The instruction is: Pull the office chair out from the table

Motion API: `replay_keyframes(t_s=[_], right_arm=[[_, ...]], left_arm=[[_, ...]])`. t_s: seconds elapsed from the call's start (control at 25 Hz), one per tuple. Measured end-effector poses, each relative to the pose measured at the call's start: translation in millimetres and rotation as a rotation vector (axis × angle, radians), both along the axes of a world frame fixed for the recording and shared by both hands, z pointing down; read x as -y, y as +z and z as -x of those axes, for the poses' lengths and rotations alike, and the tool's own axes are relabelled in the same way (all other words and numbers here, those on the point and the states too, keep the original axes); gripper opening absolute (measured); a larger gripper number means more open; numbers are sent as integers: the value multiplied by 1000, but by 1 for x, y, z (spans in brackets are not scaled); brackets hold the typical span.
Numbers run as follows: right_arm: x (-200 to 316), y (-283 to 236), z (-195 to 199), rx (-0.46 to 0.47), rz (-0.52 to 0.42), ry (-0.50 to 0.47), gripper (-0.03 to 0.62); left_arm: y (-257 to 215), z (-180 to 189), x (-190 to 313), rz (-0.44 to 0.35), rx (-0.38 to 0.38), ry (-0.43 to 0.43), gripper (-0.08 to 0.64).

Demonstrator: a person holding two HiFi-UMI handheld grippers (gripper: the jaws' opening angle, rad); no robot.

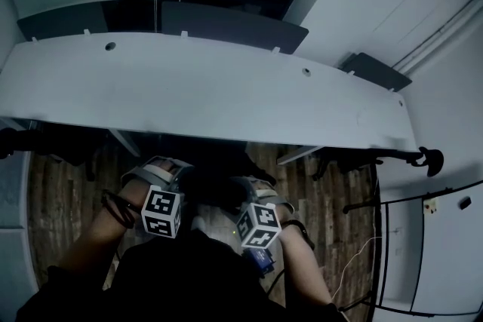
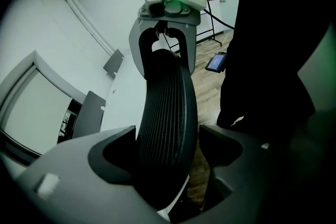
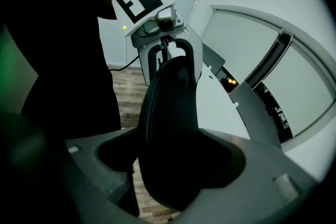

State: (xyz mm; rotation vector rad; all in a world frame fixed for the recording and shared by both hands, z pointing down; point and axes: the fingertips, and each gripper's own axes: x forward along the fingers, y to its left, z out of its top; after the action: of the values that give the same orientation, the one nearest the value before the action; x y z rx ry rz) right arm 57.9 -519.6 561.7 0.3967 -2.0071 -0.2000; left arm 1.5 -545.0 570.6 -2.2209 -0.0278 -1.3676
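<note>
Head view: person's dark torso (image 1: 189, 279) nearest. Ahead of it, left gripper (image 1: 160, 173) and right gripper (image 1: 260, 196) flank the office chair (image 1: 215, 173), which stands at the white table's (image 1: 211, 94) near edge.
Left gripper view: jaws spread, straddling the mesh backrest (image 2: 165, 113), gaps either side.
Right gripper view: jaws likewise apart around it, unclamped.
</note>
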Motion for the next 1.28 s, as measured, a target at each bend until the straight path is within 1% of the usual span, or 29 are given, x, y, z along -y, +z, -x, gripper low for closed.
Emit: replay_keyframes(t_s=[0.12,0.2,0.28,0.32,0.36,0.4,0.52,0.64,0.84,0.96,1.16,1.28], right_arm=[[7,11,-2,-55,-21,-5,320],[7,14,-1,-70,-23,-12,321],[6,16,1,-87,-21,-38,319],[6,19,0,-106,-20,-56,319],[5,24,-2,-126,-19,-73,303],[4,30,-5,-139,-16,-88,286],[3,35,-9,-143,15,-115,284],[0,38,-13,-150,32,-125,282],[-6,39,-12,-160,4,-113,284],[-8,41,-11,-175,-5,-107,281],[-24,48,-9,-213,-27,-103,281],[-31,50,-10,-227,-43,-98,281]], left_arm=[[3,-4,7,-23,-11,-7,386],[6,-5,10,-51,3,-2,371],[12,-6,10,-75,43,47,346],[15,-6,10,-79,57,80,303],[17,-6,9,-80,62,106,291],[18,-6,8,-81,61,121,285],[18,-7,8,-91,58,131,249],[20,-12,6,-106,59,132,242],[20,-11,-2,-160,26,151,222],[21,-9,-4,-180,33,154,218],[28,-6,-20,-206,42,152,216],[28,-6,-29,-209,43,148,224]])
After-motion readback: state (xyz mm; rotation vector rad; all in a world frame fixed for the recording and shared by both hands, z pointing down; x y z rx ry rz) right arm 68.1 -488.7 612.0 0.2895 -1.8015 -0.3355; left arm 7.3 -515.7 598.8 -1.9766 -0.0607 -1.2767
